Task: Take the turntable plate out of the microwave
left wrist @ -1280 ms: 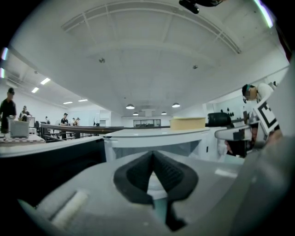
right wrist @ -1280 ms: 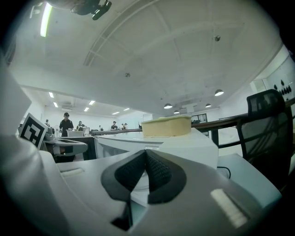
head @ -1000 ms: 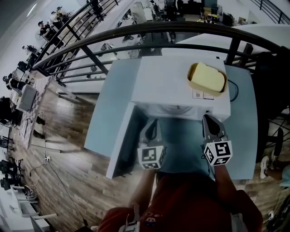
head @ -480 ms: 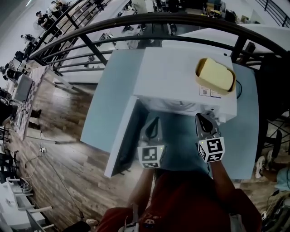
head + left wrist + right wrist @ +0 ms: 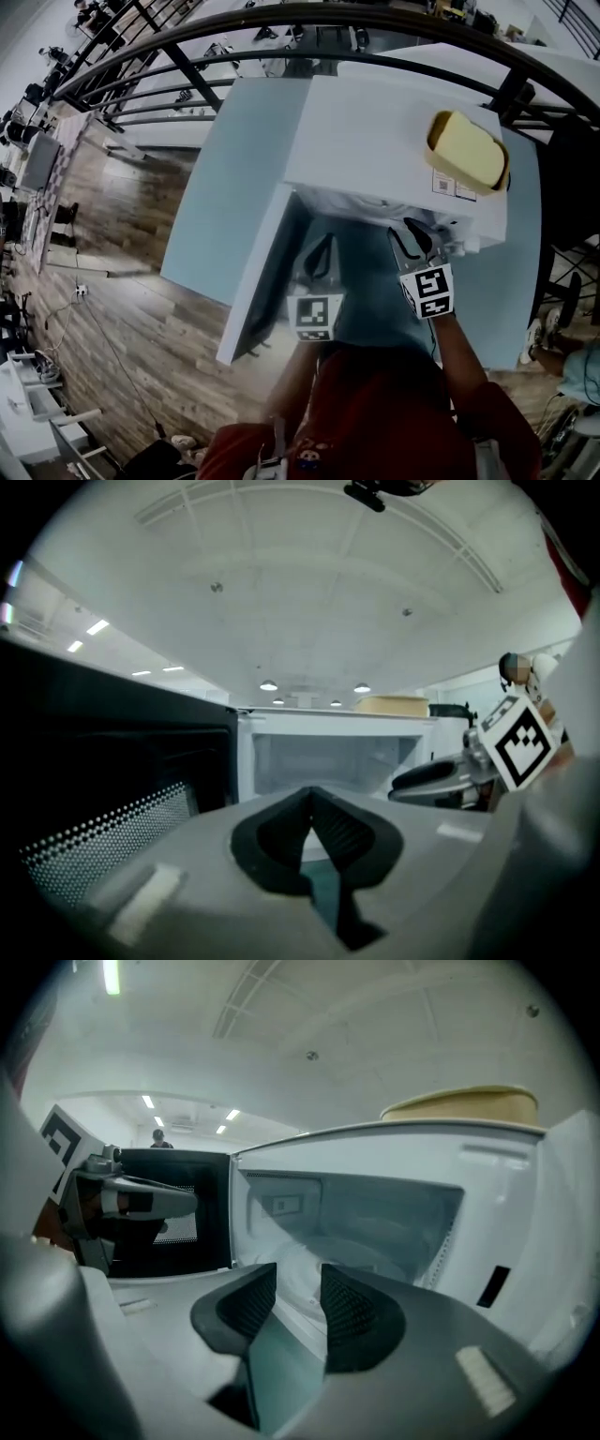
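Note:
The white microwave (image 5: 394,141) stands on a pale blue table with its door (image 5: 258,281) swung open to the left. In the right gripper view the glass turntable plate (image 5: 361,1251) lies faintly visible on the cavity floor. My right gripper (image 5: 298,1283) is just outside the cavity's mouth, pointing in. Its jaws are opening, with nothing between them. In the head view the right gripper (image 5: 410,230) sits at the right of the opening. My left gripper (image 5: 312,799) is shut and empty, held a little back from the opening beside the door; in the head view the left gripper (image 5: 323,246) is lower left of the right one.
A yellowish lidded container (image 5: 466,150) rests on top of the microwave at its right. The dark door panel (image 5: 112,789) fills the left of the left gripper view. Black railings (image 5: 281,56) run behind the table, with wooden floor to the left.
The right gripper has come left and down to the cavity's mouth, and its jaws have parted. The left gripper has sunk slightly. The head view has shifted, so the microwave shows lower.

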The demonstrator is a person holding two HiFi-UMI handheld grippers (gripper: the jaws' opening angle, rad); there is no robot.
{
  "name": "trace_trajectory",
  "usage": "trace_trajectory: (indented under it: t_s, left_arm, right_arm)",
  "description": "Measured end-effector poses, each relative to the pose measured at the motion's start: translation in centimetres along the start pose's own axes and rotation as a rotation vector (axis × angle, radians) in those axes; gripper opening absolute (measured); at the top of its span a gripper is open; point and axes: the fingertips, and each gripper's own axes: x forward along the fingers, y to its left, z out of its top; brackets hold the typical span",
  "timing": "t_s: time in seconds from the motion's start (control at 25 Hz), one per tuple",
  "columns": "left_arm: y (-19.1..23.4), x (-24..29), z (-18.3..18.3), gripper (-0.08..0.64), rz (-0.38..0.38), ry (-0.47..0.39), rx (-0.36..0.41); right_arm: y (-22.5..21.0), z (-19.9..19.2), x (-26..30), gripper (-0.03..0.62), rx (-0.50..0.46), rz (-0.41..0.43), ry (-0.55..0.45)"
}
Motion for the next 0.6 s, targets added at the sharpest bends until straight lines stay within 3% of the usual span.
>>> trace_trajectory:
  t_s: [0.24, 0.6]
  left_arm:
    - [1.7, 0.8, -1.2, 0.0, -0.006, 0.008, -0.023]
    - [2.9, 1.7, -3.1, 0.0, -0.019, 0.039, -0.059]
  right_arm:
    - [1.2, -1.2, 3.8, 0.184, -0.067, 0.034, 0.083]
    - [2.1, -3.5, 8.0, 0.193, -0.273, 0.05, 0.205]
